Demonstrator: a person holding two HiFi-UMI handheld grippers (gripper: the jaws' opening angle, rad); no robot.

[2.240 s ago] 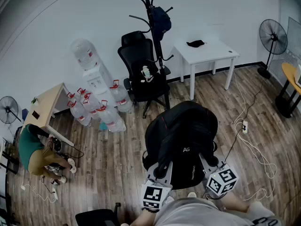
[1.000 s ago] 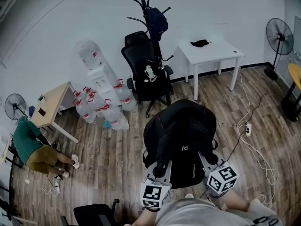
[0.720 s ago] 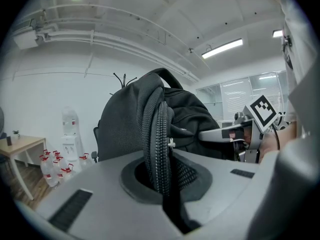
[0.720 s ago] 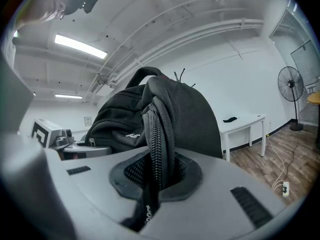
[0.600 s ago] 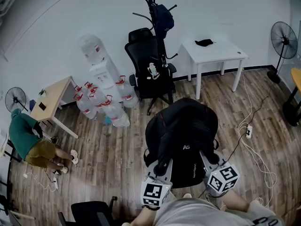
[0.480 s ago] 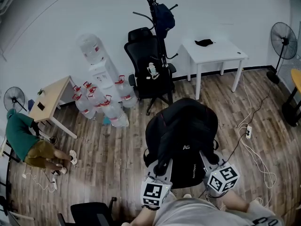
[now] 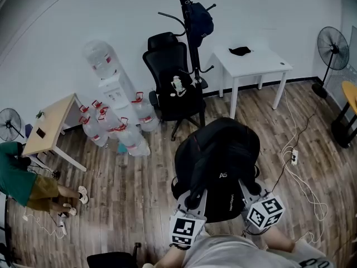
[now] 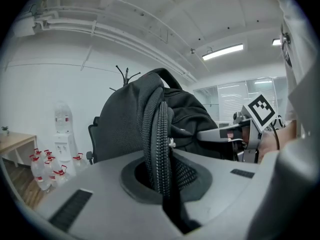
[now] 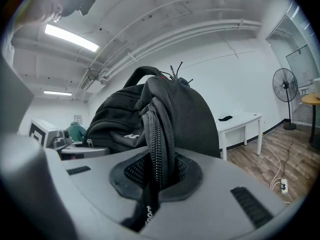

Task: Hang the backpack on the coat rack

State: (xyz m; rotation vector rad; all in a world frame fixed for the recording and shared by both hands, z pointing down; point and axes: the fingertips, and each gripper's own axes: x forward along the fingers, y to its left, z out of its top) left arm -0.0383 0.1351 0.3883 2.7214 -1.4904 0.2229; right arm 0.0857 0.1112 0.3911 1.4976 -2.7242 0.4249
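Backpack [image 7: 217,161] hangs by straps [image 8: 159,144] clamped tight in the left gripper [image 7: 192,199] and right gripper [image 7: 249,190] fingers, so its weight could totally slide them out before the coat rack [image 7: 192,43].

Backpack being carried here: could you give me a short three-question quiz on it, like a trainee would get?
1. True or false: the backpack already hangs on the coat rack.
2. The left hand-held gripper and right hand-held gripper are each shut on: A) a coat, B) the backpack, C) a broom.
3. What black piece of furniture stands right next to the coat rack?
Key: 1 false; 2 B; 3 the office chair.
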